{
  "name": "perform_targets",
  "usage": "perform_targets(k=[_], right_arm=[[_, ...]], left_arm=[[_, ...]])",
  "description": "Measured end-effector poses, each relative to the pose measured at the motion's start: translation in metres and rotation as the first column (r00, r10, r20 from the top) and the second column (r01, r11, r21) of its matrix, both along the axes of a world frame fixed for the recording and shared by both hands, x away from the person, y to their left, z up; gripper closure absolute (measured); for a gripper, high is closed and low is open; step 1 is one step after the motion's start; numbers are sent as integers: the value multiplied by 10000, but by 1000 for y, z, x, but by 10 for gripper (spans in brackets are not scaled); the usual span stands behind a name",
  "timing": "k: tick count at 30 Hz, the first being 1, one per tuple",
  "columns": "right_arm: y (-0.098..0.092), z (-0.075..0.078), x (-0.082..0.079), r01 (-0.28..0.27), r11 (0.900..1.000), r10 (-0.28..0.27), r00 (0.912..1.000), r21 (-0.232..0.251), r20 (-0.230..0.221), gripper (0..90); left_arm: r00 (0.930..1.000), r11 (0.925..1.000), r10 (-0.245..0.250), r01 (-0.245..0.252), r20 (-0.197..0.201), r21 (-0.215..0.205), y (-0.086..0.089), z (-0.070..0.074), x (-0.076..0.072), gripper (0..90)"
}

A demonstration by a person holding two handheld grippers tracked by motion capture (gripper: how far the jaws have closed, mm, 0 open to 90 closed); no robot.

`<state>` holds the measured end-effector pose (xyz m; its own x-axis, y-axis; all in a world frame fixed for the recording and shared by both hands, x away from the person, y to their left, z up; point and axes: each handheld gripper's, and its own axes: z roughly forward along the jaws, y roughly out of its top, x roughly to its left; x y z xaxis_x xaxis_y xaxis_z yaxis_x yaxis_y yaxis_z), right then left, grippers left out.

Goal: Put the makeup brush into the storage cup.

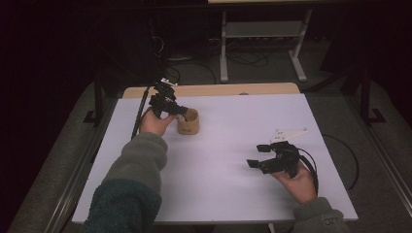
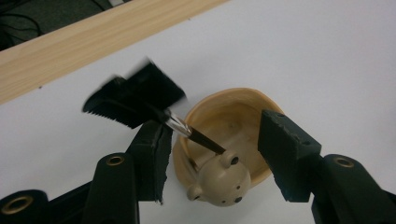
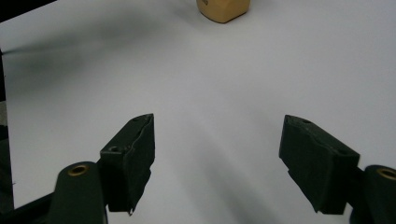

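Note:
A tan cup (image 1: 188, 122) with a bear face (image 2: 224, 179) on its side stands on the white table at the back left. A black brush (image 2: 135, 95) with a metal ferrule leans handle-down into the cup (image 2: 233, 100), its bristle head blurred above the cup's rim beside my left jaw. My left gripper (image 1: 177, 110) hovers over the cup, open, with its jaws (image 2: 215, 135) either side of the rim. My right gripper (image 1: 258, 155) is open and holds nothing over bare table at the front right (image 3: 217, 135), pointing toward the cup (image 3: 223, 9).
The white table top (image 1: 228, 145) has a wooden strip (image 1: 214, 90) along its far edge. Beyond it are dark floor, cables and a metal stand (image 1: 262, 43). A cable (image 1: 340, 145) trails from my right gripper over the table's right edge.

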<state>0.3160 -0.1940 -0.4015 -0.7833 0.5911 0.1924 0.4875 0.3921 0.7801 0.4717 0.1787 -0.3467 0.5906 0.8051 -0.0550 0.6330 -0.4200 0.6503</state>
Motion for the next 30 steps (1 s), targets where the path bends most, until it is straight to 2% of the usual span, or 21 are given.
perform_targets(k=[5,6,8,13,19,20,26,30], right_arm=[[2,0,-1,9,10000,-10,10000,-16,-44,260],[1,0,0,-45,10000,45,10000,-41,17,259],[1,0,0,-54,10000,54,10000,-31,19,259],[-1,0,0,-16,10000,16,10000,-7,-9,259],[-3,0,0,52,10000,-52,10000,29,29,260],[-3,0,0,70,10000,-70,10000,51,35,260],[-4,1,0,183,9998,-183,9998,30,49,259],[-6,1,1,311,9995,-311,9995,34,101,258]], left_arm=[[9999,10000,-95,95,-127,-5,-3,-5,2,444],[9999,9998,-121,123,-114,173,-2,-7,3,426],[9997,10000,57,-57,-222,-11,0,-7,4,422],[9997,10000,-45,44,-253,-30,3,-6,4,417],[9999,9997,-170,170,1,-173,3,0,-3,407],[9997,9995,-200,204,167,-251,5,3,-6,407],[9996,9990,-179,187,219,-396,16,7,-17,401],[9988,9980,-227,252,429,-581,23,11,-26,398]])
